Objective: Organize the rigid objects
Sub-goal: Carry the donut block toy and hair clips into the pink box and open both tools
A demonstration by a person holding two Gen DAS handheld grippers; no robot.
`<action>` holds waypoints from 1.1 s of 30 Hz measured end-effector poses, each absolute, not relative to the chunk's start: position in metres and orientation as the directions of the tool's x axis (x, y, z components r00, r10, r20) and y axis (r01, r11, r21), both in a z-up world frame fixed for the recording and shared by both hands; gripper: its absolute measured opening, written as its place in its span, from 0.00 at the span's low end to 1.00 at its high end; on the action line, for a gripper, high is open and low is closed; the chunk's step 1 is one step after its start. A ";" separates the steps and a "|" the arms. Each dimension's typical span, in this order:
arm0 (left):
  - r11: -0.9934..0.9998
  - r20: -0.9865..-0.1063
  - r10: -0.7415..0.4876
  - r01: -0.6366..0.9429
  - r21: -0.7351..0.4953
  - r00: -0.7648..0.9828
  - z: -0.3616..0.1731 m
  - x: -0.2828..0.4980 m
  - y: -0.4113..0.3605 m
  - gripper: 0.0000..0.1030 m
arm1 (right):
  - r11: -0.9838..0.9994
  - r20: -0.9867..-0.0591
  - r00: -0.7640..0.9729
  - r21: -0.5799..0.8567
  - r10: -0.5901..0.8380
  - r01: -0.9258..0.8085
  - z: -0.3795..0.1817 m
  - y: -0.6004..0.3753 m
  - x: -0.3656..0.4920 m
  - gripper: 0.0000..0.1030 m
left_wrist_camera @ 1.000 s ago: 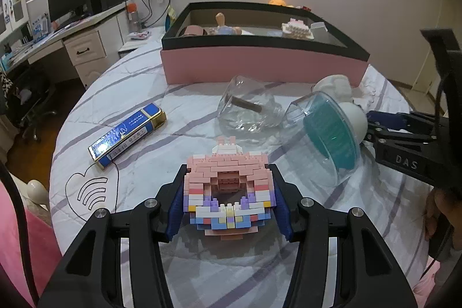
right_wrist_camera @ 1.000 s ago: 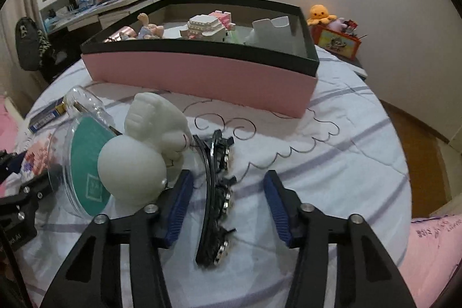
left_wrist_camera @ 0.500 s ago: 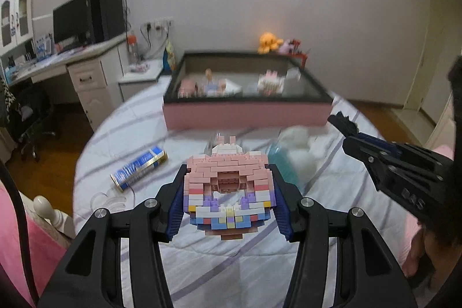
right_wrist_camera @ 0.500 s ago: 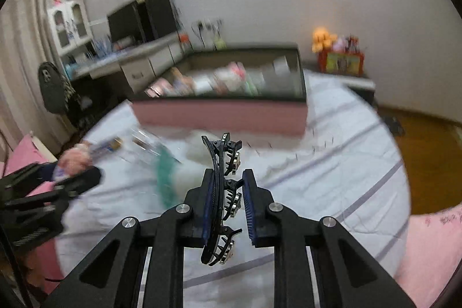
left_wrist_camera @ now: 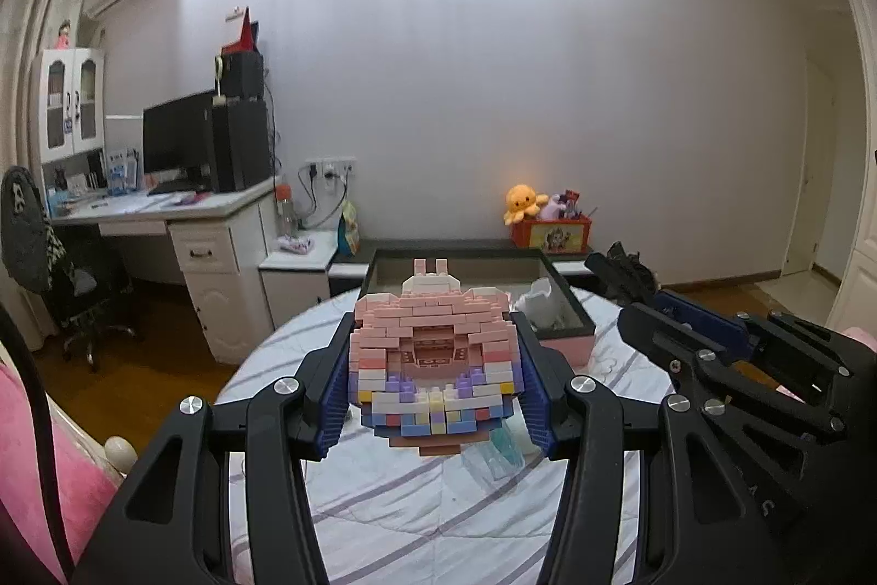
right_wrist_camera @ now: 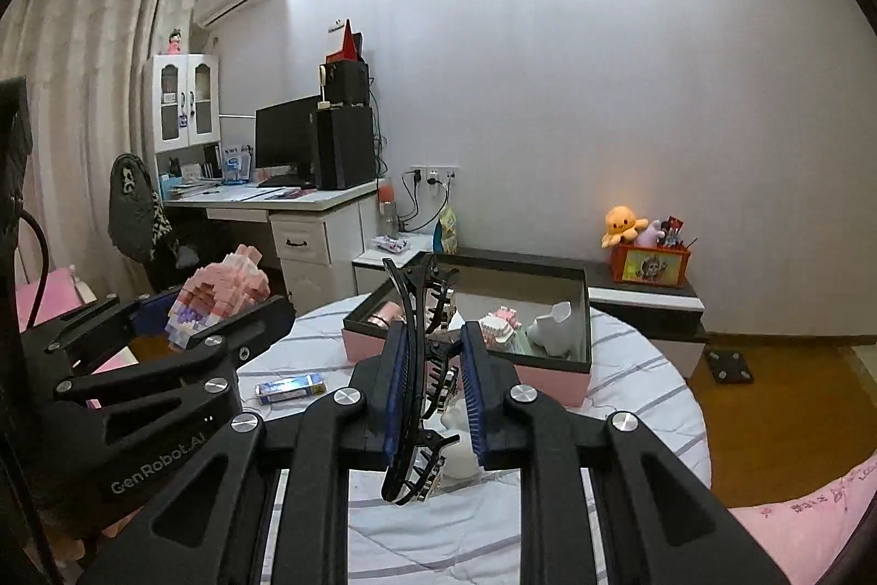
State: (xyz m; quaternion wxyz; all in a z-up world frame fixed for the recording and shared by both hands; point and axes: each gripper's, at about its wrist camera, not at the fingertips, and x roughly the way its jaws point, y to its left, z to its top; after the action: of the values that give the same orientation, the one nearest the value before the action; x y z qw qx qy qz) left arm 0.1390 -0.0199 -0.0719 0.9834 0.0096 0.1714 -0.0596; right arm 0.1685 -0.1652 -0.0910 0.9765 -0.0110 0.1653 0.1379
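Item one: the left hand-held gripper [left_wrist_camera: 436, 376] is clamping a pastel pink, white and purple toy-brick model [left_wrist_camera: 436, 363], holding it in the air above the round striped bed [left_wrist_camera: 438, 519], short of the pink storage box with black rim [left_wrist_camera: 564, 344].

Item two: the right hand-held gripper [right_wrist_camera: 433, 393] is gripping a black toothed plastic hair claw [right_wrist_camera: 419, 365] upright, likewise raised in front of the box [right_wrist_camera: 542, 374].

Lying on the bed left of the box: a blue rectangular carton [right_wrist_camera: 290, 387].
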 end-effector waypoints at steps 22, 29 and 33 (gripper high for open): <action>0.983 -0.438 -0.161 0.183 0.009 0.884 -0.095 0.242 -0.029 0.51 | 0.958 -0.390 0.879 0.027 0.273 -0.286 -0.106 -0.173 0.243 0.19; 0.978 -0.565 -0.177 0.208 -0.009 0.806 -0.127 0.344 -0.031 0.51 | 0.952 -0.482 0.829 0.040 0.285 -0.304 -0.127 -0.167 0.325 0.19; 0.980 -0.630 -0.157 0.198 -0.006 0.761 -0.152 0.387 -0.027 0.51 | 0.943 -0.547 0.778 0.070 0.308 -0.324 -0.148 -0.163 0.366 0.19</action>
State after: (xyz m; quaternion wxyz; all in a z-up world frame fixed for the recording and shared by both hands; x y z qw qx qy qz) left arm 0.3867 -0.0269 -0.1517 0.9378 0.0301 0.3327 -0.0946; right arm 0.3656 -0.1626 -0.1475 0.9428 -0.0141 0.2878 0.1676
